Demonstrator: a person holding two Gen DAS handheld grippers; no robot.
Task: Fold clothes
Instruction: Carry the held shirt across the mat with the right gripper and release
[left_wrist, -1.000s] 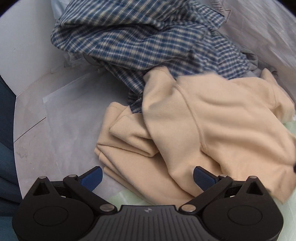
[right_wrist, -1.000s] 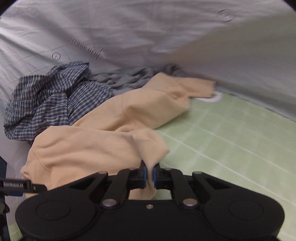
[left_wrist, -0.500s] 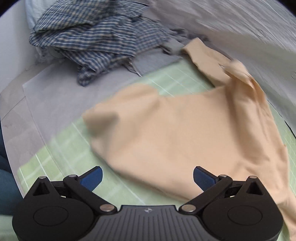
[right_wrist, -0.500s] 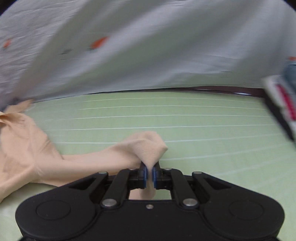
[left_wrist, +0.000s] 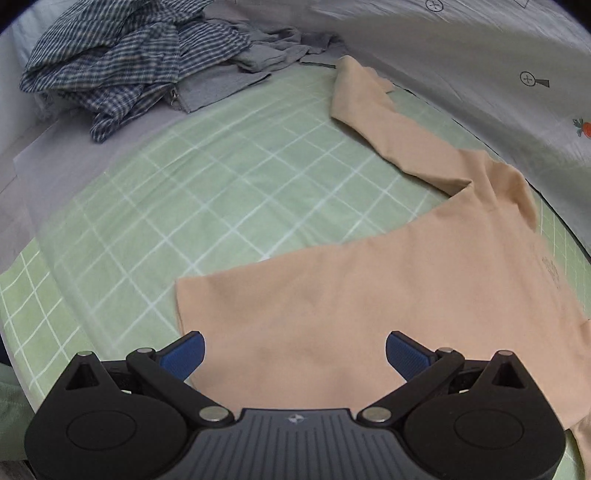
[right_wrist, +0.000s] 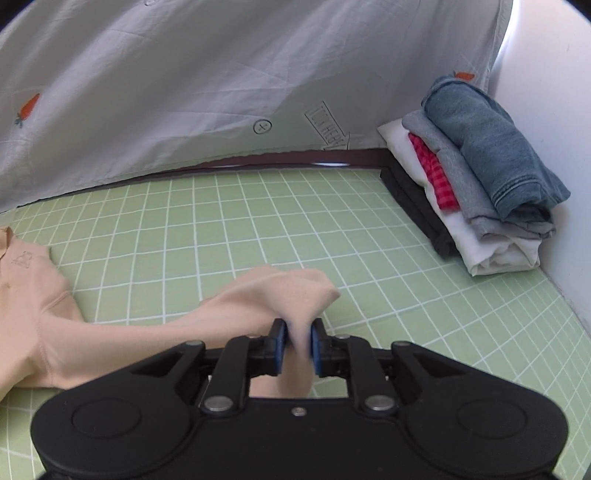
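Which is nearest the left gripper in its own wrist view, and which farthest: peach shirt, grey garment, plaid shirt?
From the open left gripper:
1. Peach shirt, directly beneath the fingers, spread rightward.
2. Grey garment, far, centre-left.
3. Plaid shirt, far left corner; its bulk sits beyond the grey one.

Both views are evenly and softly lit, bright without harsh contrast; shadows are faint and diffuse. In the right wrist view the strongest light sits at the upper right, where a white wall (right_wrist: 546, 122) is nearly washed out. Small glints show on the metal pivot pins of the black right tool (right_wrist: 297, 343). The fisheye lens bends the white grid lines of the pale green checked sheet (left_wrist: 207, 206) into curves, and dark vignetting cuts the corners. The sheet looks soft and smeared on the left in the left wrist view. The bunched peach knit fabric (right_wrist: 280, 291) between the right tool's blue pads is motion-blurred.
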